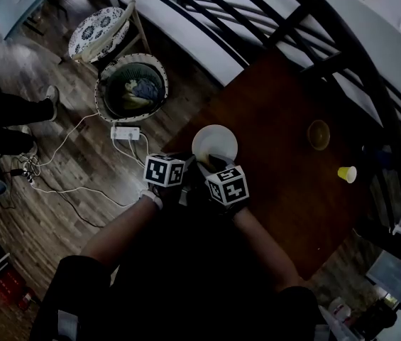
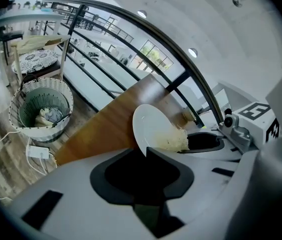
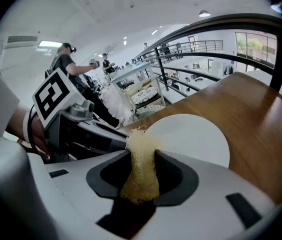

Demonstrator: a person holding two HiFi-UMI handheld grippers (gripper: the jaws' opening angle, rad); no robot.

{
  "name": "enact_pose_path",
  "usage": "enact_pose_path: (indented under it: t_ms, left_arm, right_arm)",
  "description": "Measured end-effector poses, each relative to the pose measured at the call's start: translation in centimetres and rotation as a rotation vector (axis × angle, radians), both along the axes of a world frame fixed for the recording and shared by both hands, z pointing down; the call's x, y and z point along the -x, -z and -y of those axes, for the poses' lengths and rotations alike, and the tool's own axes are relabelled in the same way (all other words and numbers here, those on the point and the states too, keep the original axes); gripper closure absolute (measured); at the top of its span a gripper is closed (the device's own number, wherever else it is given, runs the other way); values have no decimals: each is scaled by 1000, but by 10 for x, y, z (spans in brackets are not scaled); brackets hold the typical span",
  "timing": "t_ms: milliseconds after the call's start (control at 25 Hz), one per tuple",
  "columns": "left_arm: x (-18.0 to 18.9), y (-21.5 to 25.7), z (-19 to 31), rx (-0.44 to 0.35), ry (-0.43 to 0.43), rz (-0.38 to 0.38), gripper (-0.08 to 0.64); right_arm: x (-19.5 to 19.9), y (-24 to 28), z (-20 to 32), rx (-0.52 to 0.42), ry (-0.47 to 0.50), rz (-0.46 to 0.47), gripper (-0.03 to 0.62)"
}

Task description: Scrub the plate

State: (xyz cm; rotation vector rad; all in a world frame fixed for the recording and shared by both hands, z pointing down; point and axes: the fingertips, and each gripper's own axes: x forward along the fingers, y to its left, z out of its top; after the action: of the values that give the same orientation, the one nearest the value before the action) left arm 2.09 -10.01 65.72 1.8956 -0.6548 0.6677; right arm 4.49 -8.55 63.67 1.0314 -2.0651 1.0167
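Left gripper (image 2: 145, 151) clamped on the near rim of the white plate (image 2: 153, 126), which is held tilted over the wooden table (image 1: 278, 190). Right gripper (image 3: 141, 154) pinches a pale fibrous scrubber (image 3: 141, 176), tip against the plate face. Plate looks stiff, glossy, probably slick and breakable, so the rim hold suits and pressure should be gentle. Beyond: brown bowl (image 1: 319, 134), yellow cup (image 1: 347, 174).

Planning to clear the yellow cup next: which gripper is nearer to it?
Right. The right gripper, shut on a loofah scrubber at the white plate, is on the side toward the yellow cup; the left gripper, clamping the plate's rim, is farther away.
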Motion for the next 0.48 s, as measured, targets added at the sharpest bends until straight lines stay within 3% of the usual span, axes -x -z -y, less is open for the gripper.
enact_pose_path:
  t_ms: [240, 480]
  left_arm:
    - [2, -2, -1, 0, -5, 0, 477]
    - [1, -2, -1, -1, -12, -6, 479]
  right_arm:
    - [-29, -1, 3, 5, -44, -27, 443]
    - [-66, 3, 7, 8, -151, -48, 443]
